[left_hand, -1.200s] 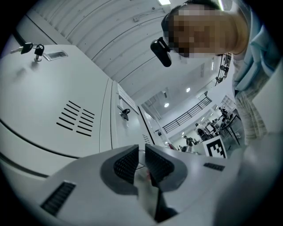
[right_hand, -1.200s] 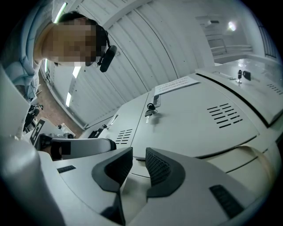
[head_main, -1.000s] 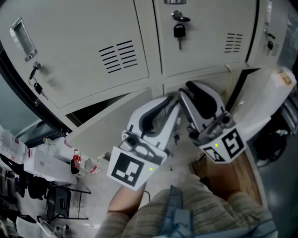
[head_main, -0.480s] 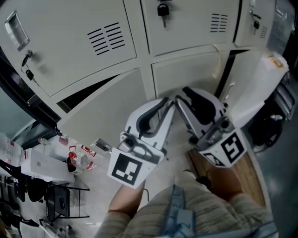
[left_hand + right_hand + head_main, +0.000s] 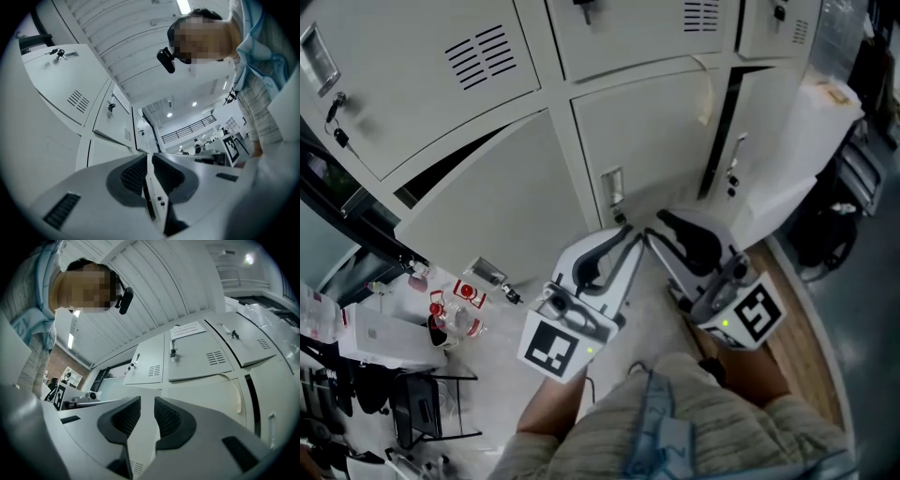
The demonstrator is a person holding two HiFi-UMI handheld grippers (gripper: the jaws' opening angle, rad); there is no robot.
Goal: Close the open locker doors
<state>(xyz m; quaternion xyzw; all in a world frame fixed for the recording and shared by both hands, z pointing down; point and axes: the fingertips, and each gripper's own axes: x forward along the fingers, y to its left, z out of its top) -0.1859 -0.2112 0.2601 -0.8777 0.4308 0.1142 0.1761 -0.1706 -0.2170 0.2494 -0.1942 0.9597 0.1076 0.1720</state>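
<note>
Locker doors (image 5: 487,202) ajar: two; left gripper (image 5: 149,159), right gripper (image 5: 146,404) slightly parted, empty

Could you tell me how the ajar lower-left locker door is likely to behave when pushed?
The lower-left locker door looks like thin painted sheet metal, so it should probably stay stiff and swing easily. Its smooth, flat face may be slippery to push against. With the gap above it still showing, it might rebound unless it is pressed home.
</note>
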